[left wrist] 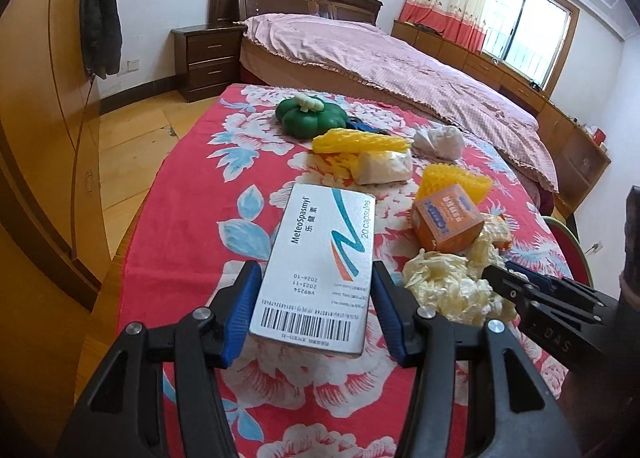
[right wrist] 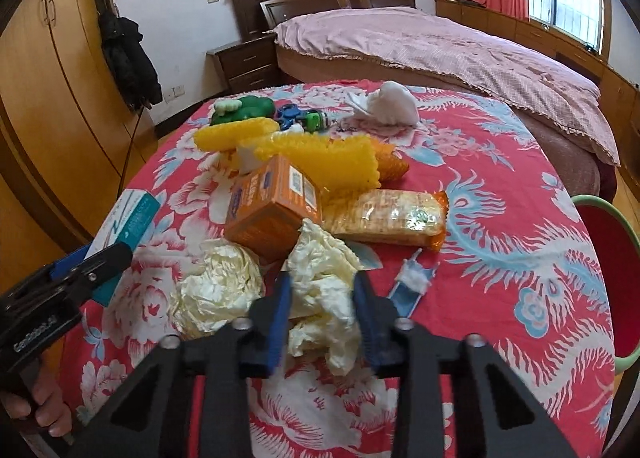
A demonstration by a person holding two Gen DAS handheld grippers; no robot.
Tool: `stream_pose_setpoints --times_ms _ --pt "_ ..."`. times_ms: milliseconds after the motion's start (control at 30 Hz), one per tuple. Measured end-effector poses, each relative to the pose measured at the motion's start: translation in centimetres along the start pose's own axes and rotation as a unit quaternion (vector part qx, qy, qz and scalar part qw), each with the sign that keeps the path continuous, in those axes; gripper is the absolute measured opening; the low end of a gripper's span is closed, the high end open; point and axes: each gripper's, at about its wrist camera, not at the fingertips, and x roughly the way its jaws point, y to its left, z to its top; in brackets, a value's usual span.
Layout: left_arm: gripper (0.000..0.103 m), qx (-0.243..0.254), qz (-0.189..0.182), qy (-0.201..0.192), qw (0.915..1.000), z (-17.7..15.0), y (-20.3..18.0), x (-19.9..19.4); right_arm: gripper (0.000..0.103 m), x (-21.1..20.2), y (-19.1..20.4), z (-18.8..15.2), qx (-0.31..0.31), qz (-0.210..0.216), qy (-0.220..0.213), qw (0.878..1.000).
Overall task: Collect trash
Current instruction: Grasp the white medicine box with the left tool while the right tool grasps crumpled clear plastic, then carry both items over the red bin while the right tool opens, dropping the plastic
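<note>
My left gripper (left wrist: 316, 278) is shut on a white MeteoSpasmyl capsule box (left wrist: 320, 258), its blue pads against the box's two long sides, just above the red floral tablecloth (left wrist: 180, 198). The box also shows at the left of the right wrist view (right wrist: 128, 222). My right gripper (right wrist: 322, 286) is shut on a crumpled cream paper wad (right wrist: 320, 278). A second cream wad (right wrist: 216, 290) lies to its left. An orange carton (right wrist: 272, 202), a cracker packet (right wrist: 388, 218) and yellow foam nets (right wrist: 328, 158) lie beyond.
A green pumpkin-shaped toy (left wrist: 310, 116), a blue item (right wrist: 292, 114) and a white crumpled tissue (right wrist: 392, 104) lie at the table's far end. A small blue and white wrapper (right wrist: 412, 282) lies right of my right gripper. A red chair (right wrist: 604, 258) stands at the right; a bed (left wrist: 380, 58) behind.
</note>
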Motion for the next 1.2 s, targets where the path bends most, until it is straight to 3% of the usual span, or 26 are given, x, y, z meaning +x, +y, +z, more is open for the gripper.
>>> stream_pose_setpoints --times_ms 100,600,867,1200 --pt "0.056 0.002 -0.006 -0.002 1.0000 0.0 -0.5 -0.5 0.015 -0.4 -0.4 0.1 0.001 -0.001 -0.003 1.000" --pt "0.056 0.022 -0.059 -0.012 0.9979 1.6 -4.6 -3.5 0.013 -7.4 -2.7 0.9 0.040 0.008 -0.084 0.996" --pt "0.056 0.057 -0.101 -0.005 0.9932 2.9 -10.0 -3.6 0.013 -11.1 -6.9 1.1 0.078 -0.027 -0.121 0.989" --pt "0.056 0.118 -0.146 0.019 0.9821 3.5 -19.1 -1.3 0.013 -13.5 -15.3 -0.1 0.154 -0.082 -0.144 0.974"
